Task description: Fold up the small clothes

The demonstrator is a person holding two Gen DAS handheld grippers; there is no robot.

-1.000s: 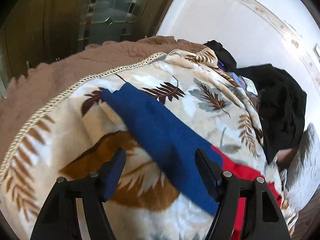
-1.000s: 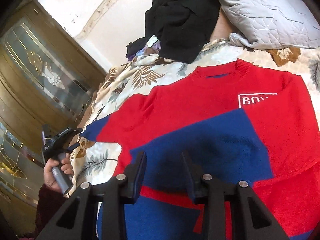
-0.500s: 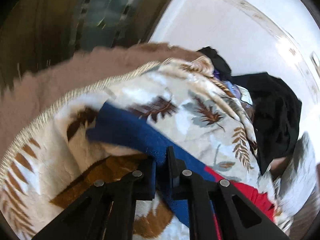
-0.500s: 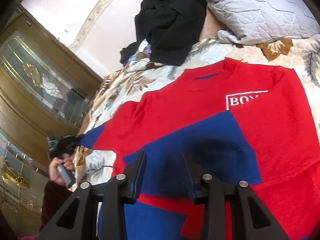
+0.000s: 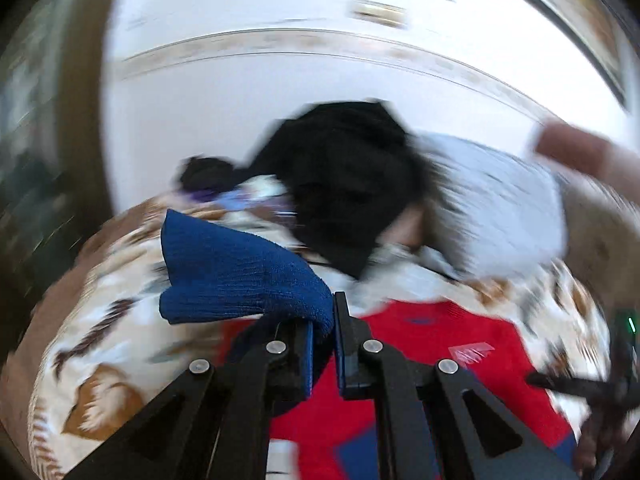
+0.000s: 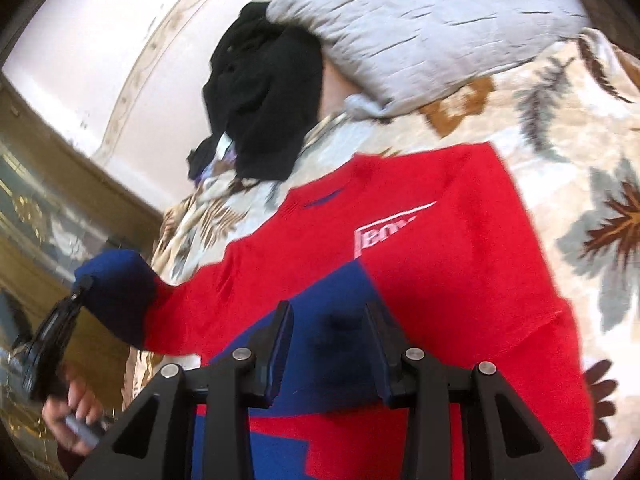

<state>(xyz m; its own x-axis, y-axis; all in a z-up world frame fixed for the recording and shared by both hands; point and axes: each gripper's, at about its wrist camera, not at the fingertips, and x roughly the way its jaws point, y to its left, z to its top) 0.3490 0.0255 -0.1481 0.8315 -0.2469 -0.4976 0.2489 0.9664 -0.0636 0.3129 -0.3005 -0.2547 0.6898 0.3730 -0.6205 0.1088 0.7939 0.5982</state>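
The red and blue knitted sweater [image 6: 400, 280] lies face up on the leaf-patterned cream blanket [image 6: 580, 160]. Its blue sleeve cuff [image 5: 240, 276] is raised off the blanket, pinched between the jaws of the left gripper [image 5: 334, 344], probably to fold it across the chest. The right gripper [image 6: 328, 344] hovers over the blue panel, jaws wide and holding nothing.

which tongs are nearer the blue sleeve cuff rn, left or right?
Left. The left tongs are shut on the blue sleeve cuff, lifting it off the blanket. The right tongs are open over the sweater's body, apart from the cuff.
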